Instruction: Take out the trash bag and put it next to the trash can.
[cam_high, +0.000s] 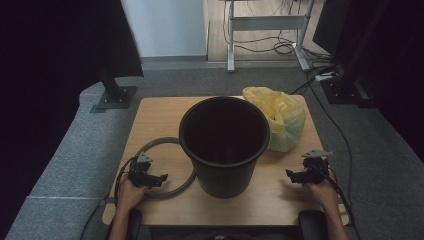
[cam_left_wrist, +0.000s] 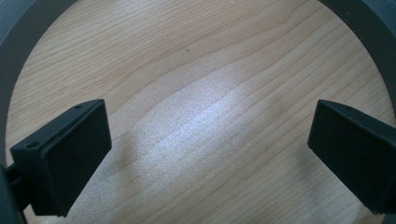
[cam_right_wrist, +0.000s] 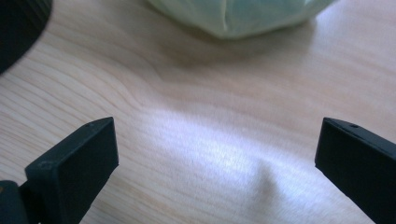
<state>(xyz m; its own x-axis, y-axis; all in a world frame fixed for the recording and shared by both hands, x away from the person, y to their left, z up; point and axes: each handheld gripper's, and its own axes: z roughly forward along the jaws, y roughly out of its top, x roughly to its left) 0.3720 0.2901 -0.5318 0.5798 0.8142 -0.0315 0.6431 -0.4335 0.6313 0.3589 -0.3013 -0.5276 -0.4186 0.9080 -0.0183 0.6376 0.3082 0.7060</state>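
The wooden table (cam_high: 160, 115) holds a black bin (cam_high: 224, 145) mid-table. The left gripper (cam_high: 161, 179), jaws spread, hovers inside the grey ring (cam_high: 165, 142) beside it. The right gripper (cam_high: 291, 175), spread, hovers over bare wood near the right edge, the yellow bag (cam_high: 280, 120) beyond.

Bin (cam_high: 224, 145): no legible text.
Bag (cam_high: 280, 120): no legible print.
Tabletop (cam_high: 160, 120): no labels or numbers.
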